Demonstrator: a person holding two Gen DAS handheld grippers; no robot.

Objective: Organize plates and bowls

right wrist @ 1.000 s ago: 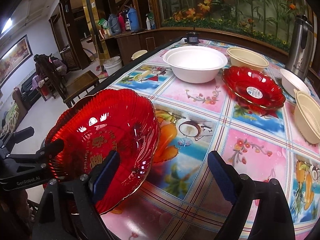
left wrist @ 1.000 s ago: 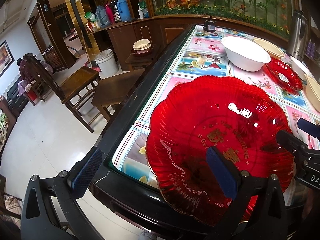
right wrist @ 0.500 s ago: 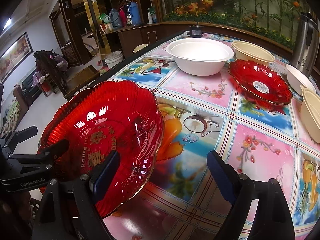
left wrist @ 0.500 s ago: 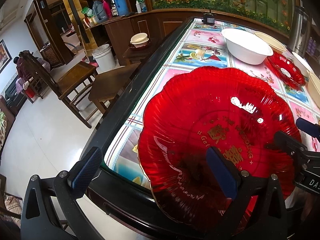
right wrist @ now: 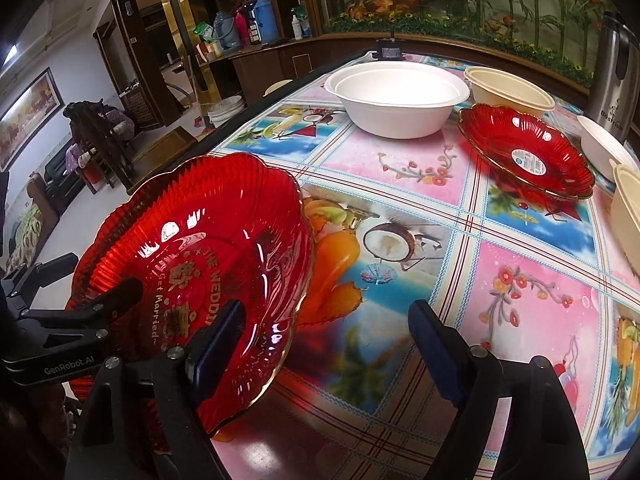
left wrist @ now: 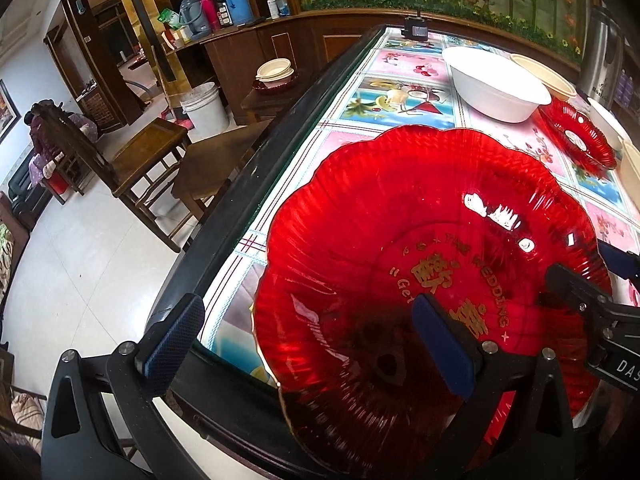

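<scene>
Above patterned tablecloth [right wrist: 400,216], both wide-open grippers [left wrist: 308,330] [right wrist: 326,342] flank empty red plate [left wrist: 420,248], gripping nothing.

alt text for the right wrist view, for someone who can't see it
A large red scalloped plate with gold lettering is tilted up at the near left of a fruit-print table, between the right gripper with open jaws and the left gripper. Farther back sit a white bowl, a smaller red plate and cream bowls.

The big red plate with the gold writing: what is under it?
Through the red plate the patterned tablecloth shows dimly, with an orange fruit picture beside its rim. Whether it rests on the cloth or is held up, I cannot tell.
</scene>
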